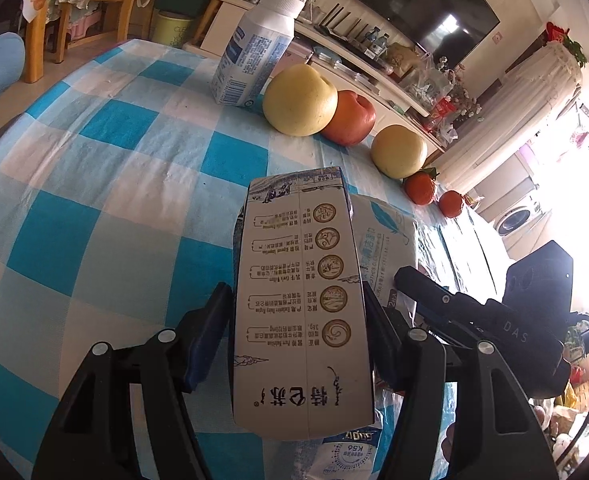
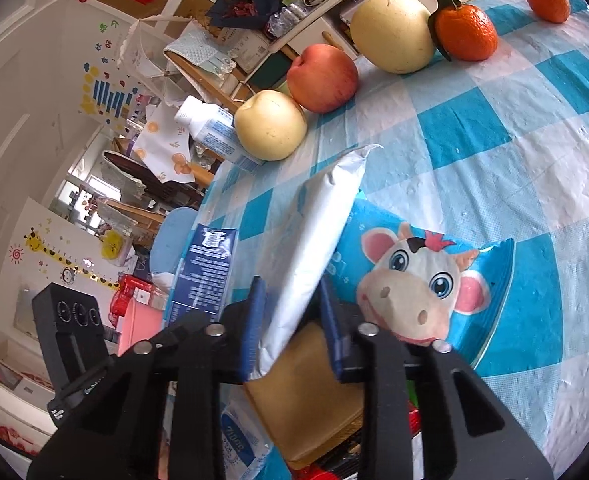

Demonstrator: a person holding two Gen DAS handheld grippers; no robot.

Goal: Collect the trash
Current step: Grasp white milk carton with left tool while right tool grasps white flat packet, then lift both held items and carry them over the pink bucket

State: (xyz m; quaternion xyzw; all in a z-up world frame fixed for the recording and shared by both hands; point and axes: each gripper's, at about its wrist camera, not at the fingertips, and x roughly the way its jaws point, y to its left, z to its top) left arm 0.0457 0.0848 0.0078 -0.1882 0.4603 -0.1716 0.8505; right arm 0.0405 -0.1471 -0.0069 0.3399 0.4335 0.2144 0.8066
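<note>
My left gripper is shut on a white milk carton with printed text, held above the checked tablecloth; the carton's blue side shows in the right wrist view. My right gripper is shut on a white plastic pouch, held edge-up. The right gripper also shows in the left wrist view, beside the carton. A blue bag with a cartoon cow lies flat just right of the pouch. A white bottle with a white cap stands tilted at the table's far side.
The blue-and-white checked tablecloth covers the table. Two yellow pears, a red apple and two tangerines line the far edge. A brown item and a white-blue packet lie under my right gripper. Chairs stand beyond.
</note>
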